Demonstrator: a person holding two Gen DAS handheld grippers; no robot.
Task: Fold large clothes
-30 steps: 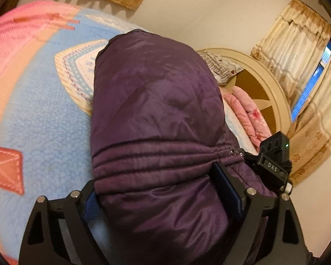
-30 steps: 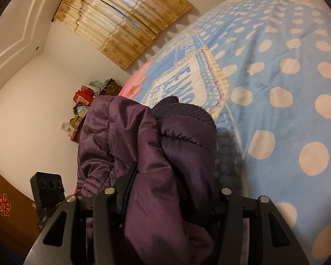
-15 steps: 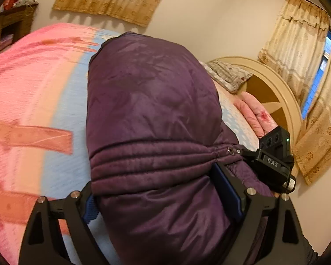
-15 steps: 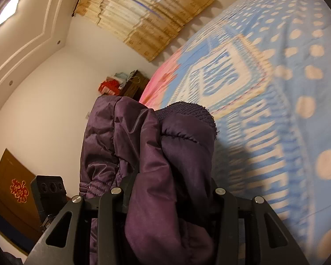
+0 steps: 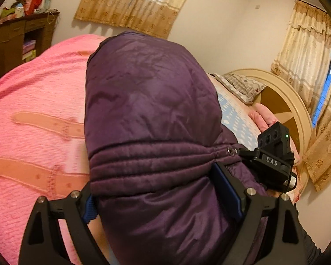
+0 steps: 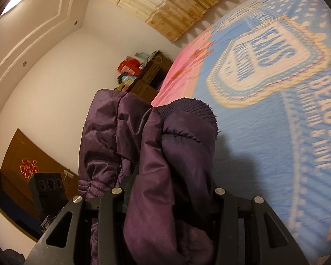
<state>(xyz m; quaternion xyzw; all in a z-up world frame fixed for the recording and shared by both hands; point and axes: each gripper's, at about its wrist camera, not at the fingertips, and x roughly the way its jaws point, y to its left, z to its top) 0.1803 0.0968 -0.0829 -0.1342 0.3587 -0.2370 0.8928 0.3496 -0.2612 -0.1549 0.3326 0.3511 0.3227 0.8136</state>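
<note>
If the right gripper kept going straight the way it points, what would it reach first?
Likely the bedspread. The right gripper is shut on the purple jacket, whose knitted cuff leads; beyond it lies the blue part of the bed, though depth is unclear.

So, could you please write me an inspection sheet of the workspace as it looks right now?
Surface: bed with a pink and blue blanket; printed crest and lettering on the blue part.
Job's things: purple padded jacket, bunched and held up above the bed by both claws.
Clutter: pillow and folded pink bedding by the headboard.
Grippers: left claw shut on the jacket near its gathered band; right claw shut on the jacket near a knit cuff.
Cables: nothing seen.
Surroundings: curtains, dark wooden cabinet with boxes on top, wooden door.
</note>
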